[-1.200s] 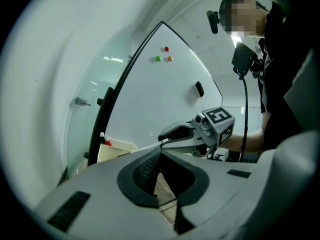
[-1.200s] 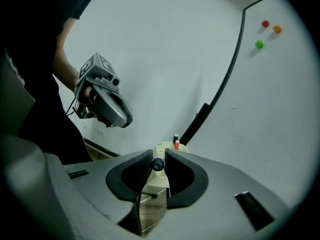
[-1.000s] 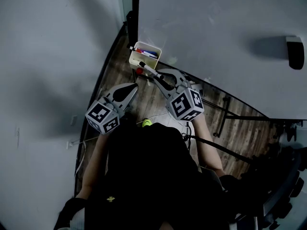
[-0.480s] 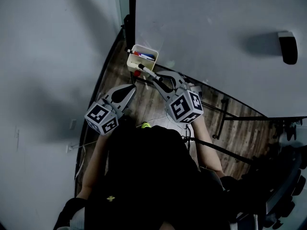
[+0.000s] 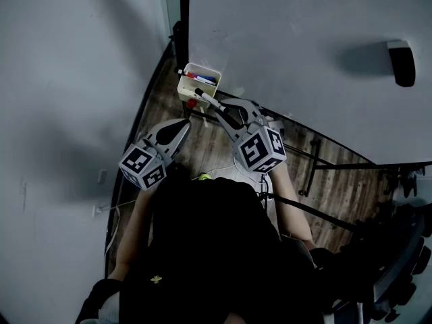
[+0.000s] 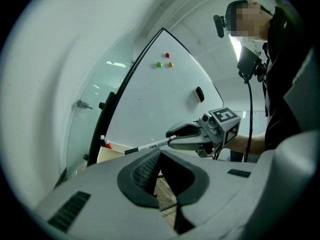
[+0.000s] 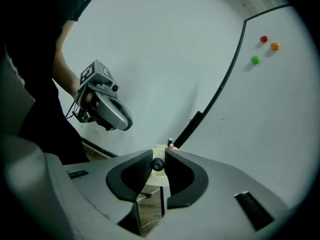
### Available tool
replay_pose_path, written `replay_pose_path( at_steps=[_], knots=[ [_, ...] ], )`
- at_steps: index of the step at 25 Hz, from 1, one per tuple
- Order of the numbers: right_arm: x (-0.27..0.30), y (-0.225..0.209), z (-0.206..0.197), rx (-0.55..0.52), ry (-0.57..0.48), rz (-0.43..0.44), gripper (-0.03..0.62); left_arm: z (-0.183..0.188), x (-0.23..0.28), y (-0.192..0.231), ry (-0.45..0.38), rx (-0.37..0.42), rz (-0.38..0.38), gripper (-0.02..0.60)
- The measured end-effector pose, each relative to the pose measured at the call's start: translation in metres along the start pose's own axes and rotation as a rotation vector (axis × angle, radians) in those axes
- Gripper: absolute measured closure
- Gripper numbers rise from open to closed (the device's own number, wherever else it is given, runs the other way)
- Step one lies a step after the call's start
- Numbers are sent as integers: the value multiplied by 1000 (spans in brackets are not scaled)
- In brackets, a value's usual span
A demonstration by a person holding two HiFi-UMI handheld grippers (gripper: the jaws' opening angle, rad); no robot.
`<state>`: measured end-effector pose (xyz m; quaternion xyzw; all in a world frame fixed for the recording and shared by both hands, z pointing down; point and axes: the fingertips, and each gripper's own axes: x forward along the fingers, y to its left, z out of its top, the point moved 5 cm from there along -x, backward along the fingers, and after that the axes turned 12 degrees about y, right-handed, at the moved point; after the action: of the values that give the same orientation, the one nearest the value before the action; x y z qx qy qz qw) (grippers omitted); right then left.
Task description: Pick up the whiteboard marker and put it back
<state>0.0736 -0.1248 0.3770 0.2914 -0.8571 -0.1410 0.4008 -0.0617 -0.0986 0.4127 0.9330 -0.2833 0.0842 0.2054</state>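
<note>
Your right gripper [image 5: 224, 111] is pinching the whiteboard marker [image 5: 208, 98] by its back end. The marker has a slim white barrel with small print along it and a black tip. It sticks out level ahead of the jaws, with the black tip pointing at the cream box [image 5: 184, 86] by the corner of the whiteboard [image 5: 304, 39]. The tip looks to be right at the box's near rim, though the dim head view leaves that unsure. Other markers, red and blue, already lie in the box. The board's black frame [image 5: 184, 19] runs just behind it. Your left gripper [image 5: 182, 125] hangs beside the right one over the wooden floor [image 5: 202, 144], its jaws pressed together on nothing. An eraser [image 5: 401, 63] and three coloured magnets [image 6: 167, 55] sit on the board.
</note>
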Motion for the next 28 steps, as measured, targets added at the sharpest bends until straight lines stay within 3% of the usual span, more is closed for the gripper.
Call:
replay_pose_path(
  at_steps=[28],
  knots=[
    [13, -32, 4, 25, -23, -56, 513, 8, -1, 11, -12, -16, -9, 560]
  ],
)
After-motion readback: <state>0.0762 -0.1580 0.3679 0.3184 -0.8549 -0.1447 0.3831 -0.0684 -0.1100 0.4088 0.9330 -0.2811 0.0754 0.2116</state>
